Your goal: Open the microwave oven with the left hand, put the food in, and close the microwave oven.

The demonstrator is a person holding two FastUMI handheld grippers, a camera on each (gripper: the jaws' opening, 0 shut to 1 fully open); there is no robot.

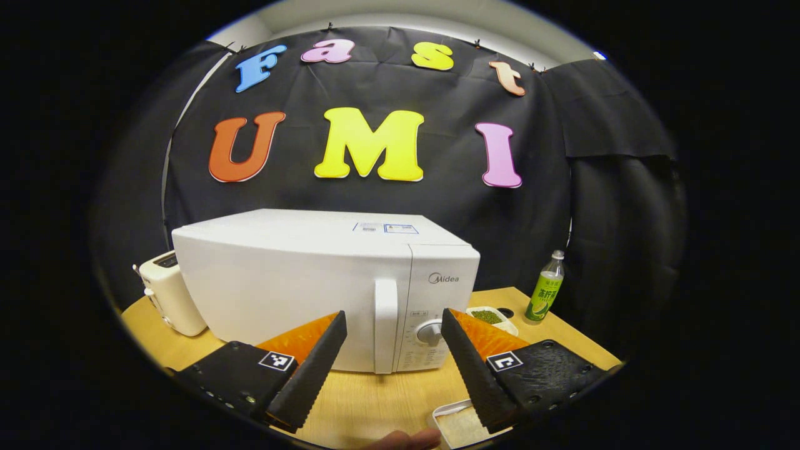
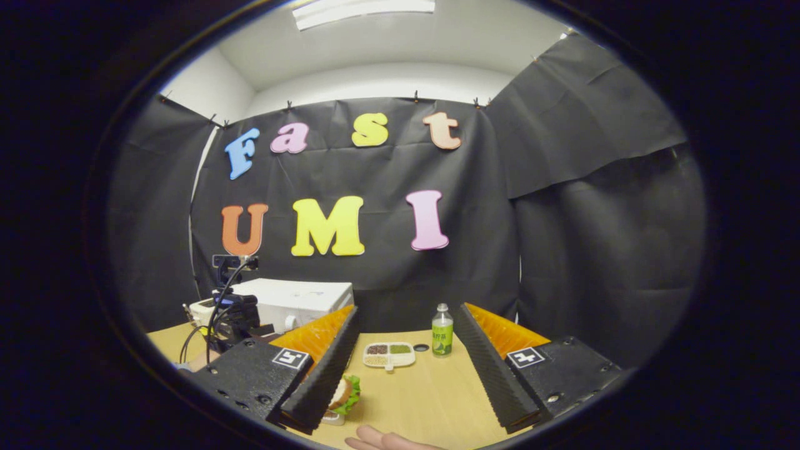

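Both sets of jaws stand spread wide and grasp nothing: the left gripper (image 1: 394, 359) faces the microwave (image 1: 325, 287) squarely, its fingers framing the upright door handle (image 1: 385, 325) from a little way off, while the right gripper (image 2: 406, 369) hangs over the wooden table (image 2: 425, 400) farther to the side. The oven door is shut, so the step in hand looks to be the opening pull, not yet begun. To do it well, the left gripper should go straight forward until the handle sits between the fingers, close on the handle's middle instead of its tip, and then pull in an arc that follows the hinge on the oven's left edge, not straight back, since a straight tug could drag the light body across the table. The food, a sandwich (image 2: 347, 394) with lettuce showing, lies on the table just beside the right gripper's left finger, near a divided tray (image 2: 389, 354) and a green bottle (image 2: 442, 331). A white dish (image 1: 459, 425) sits under the left gripper's right finger, so the approach should stay level and clear of it. A toaster (image 1: 169, 300) stands left of the oven, out of the door's way.
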